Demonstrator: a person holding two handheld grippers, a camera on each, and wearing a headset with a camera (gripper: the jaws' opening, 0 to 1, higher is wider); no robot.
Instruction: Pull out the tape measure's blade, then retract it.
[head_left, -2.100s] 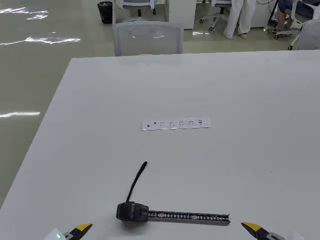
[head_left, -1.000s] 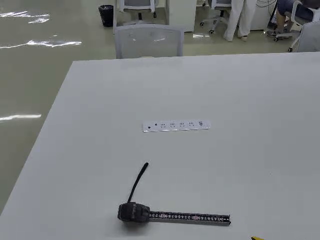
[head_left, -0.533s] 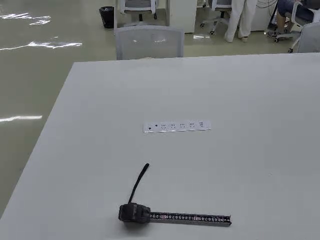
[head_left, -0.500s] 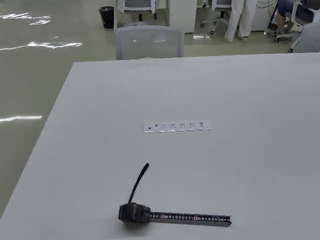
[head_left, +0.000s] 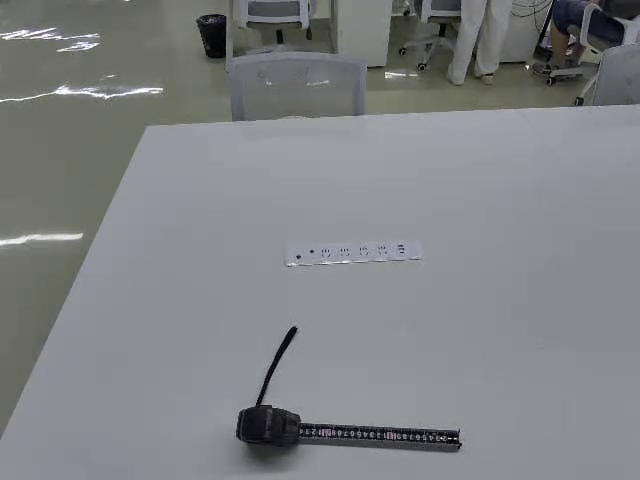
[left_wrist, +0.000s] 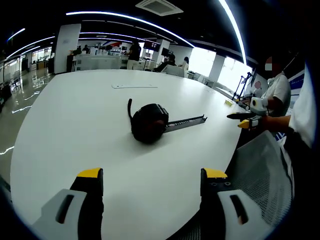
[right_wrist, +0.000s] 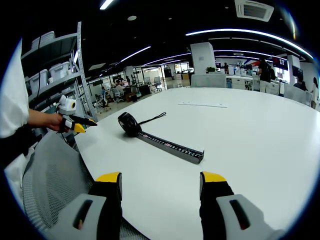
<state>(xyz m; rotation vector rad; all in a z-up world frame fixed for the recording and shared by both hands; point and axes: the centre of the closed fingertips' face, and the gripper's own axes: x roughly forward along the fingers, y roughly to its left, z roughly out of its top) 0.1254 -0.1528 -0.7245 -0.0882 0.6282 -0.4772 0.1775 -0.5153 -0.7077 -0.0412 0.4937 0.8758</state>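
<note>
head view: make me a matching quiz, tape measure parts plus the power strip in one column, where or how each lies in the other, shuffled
1. case
2. blade
3. strap
4. power strip

a. white, near the middle of the table
b. pulled out, lying flat to the right of the case
c. round black body by the near edge
d. thin and black, runs from the case toward the power strip

Pairs: 1-c, 2-b, 3-d, 4-a
</note>
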